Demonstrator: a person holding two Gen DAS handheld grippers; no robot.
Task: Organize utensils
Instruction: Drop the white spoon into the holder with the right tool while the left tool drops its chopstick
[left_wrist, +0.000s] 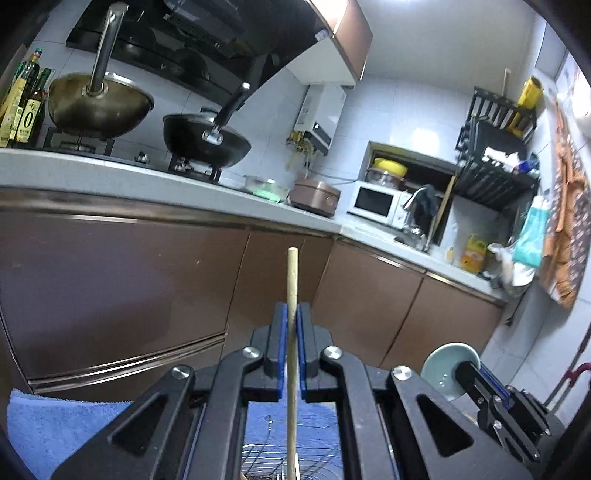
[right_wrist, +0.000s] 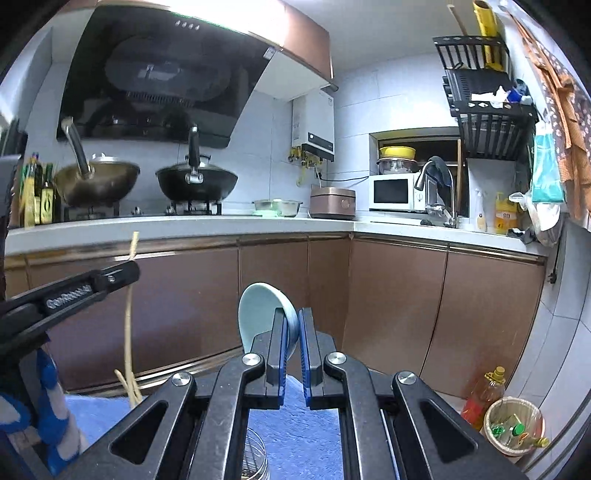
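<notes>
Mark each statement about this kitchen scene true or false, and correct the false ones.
1. The left hand-held gripper grips a wooden chopstick. True.
2. The right hand-held gripper is empty. False: it clamps the rim of a pale green bowl.
3. Two woks sit on the stove. True.
4. The microwave stands on the floor. False: it stands on the countertop.
5. A blue towel lies below the grippers. True.

A chopstick (left_wrist: 292, 332) stands upright between the closed jaws of the left gripper (left_wrist: 292, 325), above a wire basket (left_wrist: 273, 461) on a towel (left_wrist: 55, 424). To its right, the right gripper (right_wrist: 292, 332) clamps the rim of a bowl (right_wrist: 258, 314). Behind, two woks (right_wrist: 195, 182) sit side by side on the counter (right_wrist: 258, 221), left of a microwave (right_wrist: 395, 192).
</notes>
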